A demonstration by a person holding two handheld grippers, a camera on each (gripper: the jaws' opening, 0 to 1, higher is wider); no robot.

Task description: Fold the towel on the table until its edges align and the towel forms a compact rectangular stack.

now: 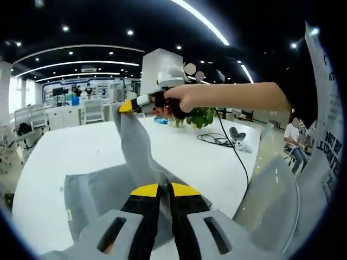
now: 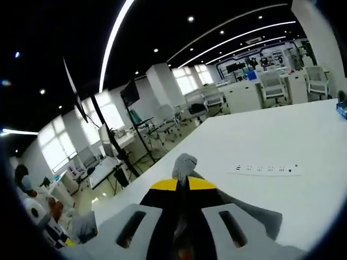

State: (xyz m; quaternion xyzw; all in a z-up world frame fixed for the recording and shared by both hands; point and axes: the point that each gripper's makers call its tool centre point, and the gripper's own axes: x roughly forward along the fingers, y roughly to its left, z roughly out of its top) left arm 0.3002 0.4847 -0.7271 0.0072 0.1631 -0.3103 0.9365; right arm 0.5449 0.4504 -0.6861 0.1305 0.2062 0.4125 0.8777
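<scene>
both jaws are clamped on towel (image 1: pixel 138 157) corners, left gripper (image 1: pixel 165 189) low, right gripper (image 1: pixel 128 106) raised above the surface (image 1: pixel 81 151); fold mid-way, edges not yet aligned.

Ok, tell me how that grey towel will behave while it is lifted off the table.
Probably floppy: the towel hangs in a soft twisted strip between the right tongs and the left tongs. Likely light, since a pinch at each corner holds it up. The part on the table looks rumpled, so it may drag and bunch rather than slide flat.
</scene>
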